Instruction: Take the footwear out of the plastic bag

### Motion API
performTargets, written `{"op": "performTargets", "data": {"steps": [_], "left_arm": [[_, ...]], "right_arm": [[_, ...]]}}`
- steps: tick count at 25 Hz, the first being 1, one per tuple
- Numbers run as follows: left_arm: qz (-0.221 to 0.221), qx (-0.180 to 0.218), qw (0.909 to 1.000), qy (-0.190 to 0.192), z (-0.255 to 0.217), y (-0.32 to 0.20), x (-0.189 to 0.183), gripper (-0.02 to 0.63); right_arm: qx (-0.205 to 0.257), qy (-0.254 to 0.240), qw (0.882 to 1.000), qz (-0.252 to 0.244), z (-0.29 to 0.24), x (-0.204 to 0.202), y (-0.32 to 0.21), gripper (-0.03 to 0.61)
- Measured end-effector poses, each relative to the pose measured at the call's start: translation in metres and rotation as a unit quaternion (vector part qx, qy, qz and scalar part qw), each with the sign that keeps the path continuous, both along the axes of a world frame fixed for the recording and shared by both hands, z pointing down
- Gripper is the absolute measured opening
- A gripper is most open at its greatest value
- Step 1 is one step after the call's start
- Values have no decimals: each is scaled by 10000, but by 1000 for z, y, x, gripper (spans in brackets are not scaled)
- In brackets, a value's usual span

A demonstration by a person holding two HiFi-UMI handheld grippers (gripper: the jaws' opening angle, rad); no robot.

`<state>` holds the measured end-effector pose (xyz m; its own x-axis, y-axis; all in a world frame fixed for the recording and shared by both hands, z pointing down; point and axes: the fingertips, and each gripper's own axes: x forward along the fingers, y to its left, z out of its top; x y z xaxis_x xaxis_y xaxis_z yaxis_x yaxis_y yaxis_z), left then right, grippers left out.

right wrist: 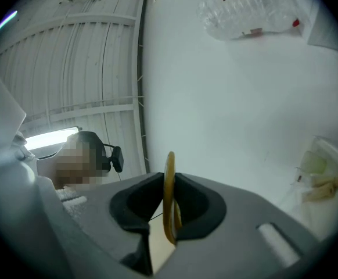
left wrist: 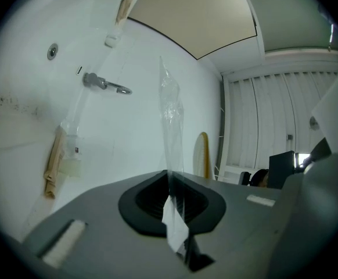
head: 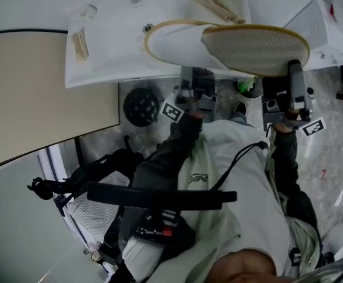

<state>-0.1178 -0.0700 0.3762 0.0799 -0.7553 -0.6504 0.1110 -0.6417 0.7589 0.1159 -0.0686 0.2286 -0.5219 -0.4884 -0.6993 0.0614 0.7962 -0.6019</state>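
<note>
1. The counter [head: 101, 69] has packets [head: 218, 5] along its back edge. A wide swing from us could sweep them off.
2. The slippers [head: 242, 46] hang over the counter's front edge, toward its right corner. We hold them only by the yellow rim, so a hard tug could drop them.
3. The plastic bag [left wrist: 171, 109] is thin film and may tear rather than slide.
4. Our left gripper [left wrist: 170, 185] is fully closed on that film, and our right gripper [right wrist: 170, 185] is narrowly parted, clamped on the rim — both holds are slim.

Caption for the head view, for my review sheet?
Over a white basin counter, the left gripper pinches the clear plastic bag while the right gripper clamps the rim of a yellow-trimmed slipper.
</note>
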Motion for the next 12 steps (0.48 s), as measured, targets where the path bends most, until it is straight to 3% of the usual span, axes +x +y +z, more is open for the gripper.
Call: {"op": "performTargets", "data": {"steps": [5, 12], "left_arm": [[116, 392, 9990, -173, -16, 6, 13, -2], [333, 625, 9975, -82, -22, 13, 27, -2]], "right_arm": [[-331, -24, 9994, 60, 26, -4, -11, 63], [-427, -83, 9988, 237, 30, 5, -21, 61]]}}
